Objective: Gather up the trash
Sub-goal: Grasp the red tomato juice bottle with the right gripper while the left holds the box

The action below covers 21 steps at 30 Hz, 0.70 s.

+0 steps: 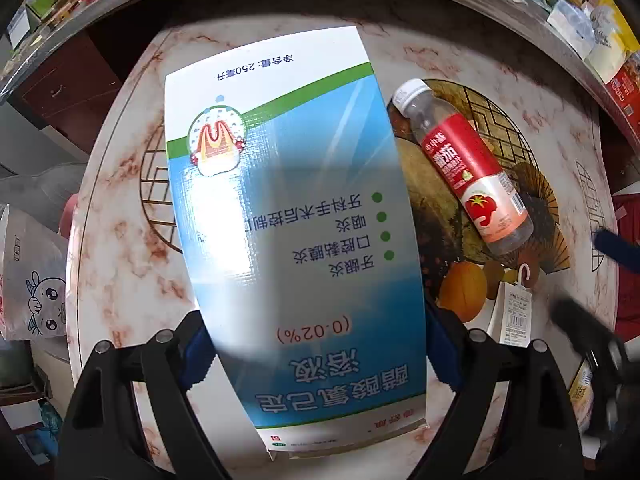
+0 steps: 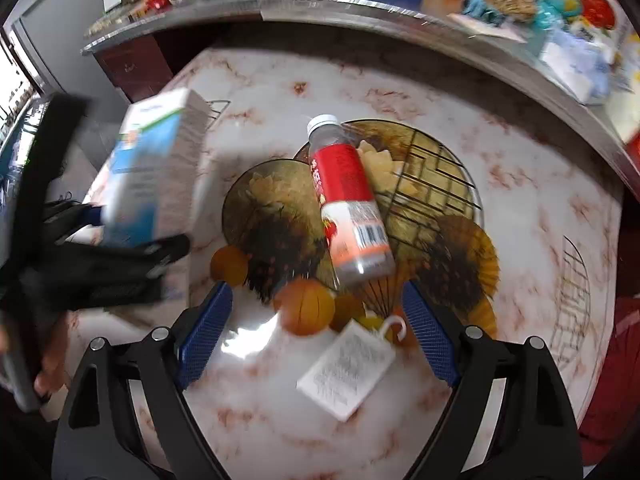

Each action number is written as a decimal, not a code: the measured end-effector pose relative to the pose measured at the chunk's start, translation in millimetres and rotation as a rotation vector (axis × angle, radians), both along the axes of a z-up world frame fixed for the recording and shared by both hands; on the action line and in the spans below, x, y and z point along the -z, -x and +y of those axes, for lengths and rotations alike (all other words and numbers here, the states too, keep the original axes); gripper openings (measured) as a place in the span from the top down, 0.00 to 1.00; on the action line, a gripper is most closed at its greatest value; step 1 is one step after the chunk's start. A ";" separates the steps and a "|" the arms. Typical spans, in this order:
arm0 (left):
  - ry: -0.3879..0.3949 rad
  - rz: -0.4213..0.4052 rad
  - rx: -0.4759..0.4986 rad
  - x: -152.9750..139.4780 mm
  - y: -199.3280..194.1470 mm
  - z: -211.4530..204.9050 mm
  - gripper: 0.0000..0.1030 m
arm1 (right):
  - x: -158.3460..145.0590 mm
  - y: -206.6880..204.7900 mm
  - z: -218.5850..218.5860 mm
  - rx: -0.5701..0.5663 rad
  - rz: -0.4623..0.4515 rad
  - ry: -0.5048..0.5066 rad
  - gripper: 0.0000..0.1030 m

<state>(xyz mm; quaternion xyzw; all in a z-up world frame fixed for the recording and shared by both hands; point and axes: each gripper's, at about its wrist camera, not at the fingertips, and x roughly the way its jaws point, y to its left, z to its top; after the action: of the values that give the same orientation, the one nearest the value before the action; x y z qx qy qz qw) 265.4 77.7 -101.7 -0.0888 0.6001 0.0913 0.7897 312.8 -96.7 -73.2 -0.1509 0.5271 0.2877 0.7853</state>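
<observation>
Two hand-held grippers angled steeply down over the marble worktop (image 2: 280, 92), left hand-held gripper (image 1: 316, 356) clamping a blue-white carton (image 1: 280, 208), right hand-held gripper (image 2: 316, 336) wide open, empty, above a tomato juice bottle (image 2: 348, 204) and paper tag (image 2: 348, 372)

Marble-patterned table (image 2: 520, 240) carries a lying bottle (image 2: 350, 200) and white tag (image 2: 346, 372).

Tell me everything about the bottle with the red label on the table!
The bottle is clear plastic with a white screw cap and a red wrapper showing a tomato picture and a barcode. It looks nearly empty. It lies on its side on the marbled table, across the printed fan pattern, cap pointing away. Nothing grips it; the right gripper hovers open in front of it.
</observation>
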 end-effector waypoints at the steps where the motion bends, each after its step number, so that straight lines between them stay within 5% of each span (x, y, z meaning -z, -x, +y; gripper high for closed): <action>1: 0.003 -0.002 0.000 -1.1 1.1 3.3 0.20 | 6.3 -8.6 6.5 -0.004 0.021 0.003 0.19; 21: 0.044 -0.012 -0.006 6.7 31.3 25.1 0.20 | 78.7 -92.1 53.4 -0.066 0.206 0.141 0.19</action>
<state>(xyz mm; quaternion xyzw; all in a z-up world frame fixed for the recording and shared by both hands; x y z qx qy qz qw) 234.1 102.9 -108.4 -0.1087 0.5969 0.0799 0.7909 404.9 -43.3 -151.9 -0.1927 0.6186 0.2893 0.7046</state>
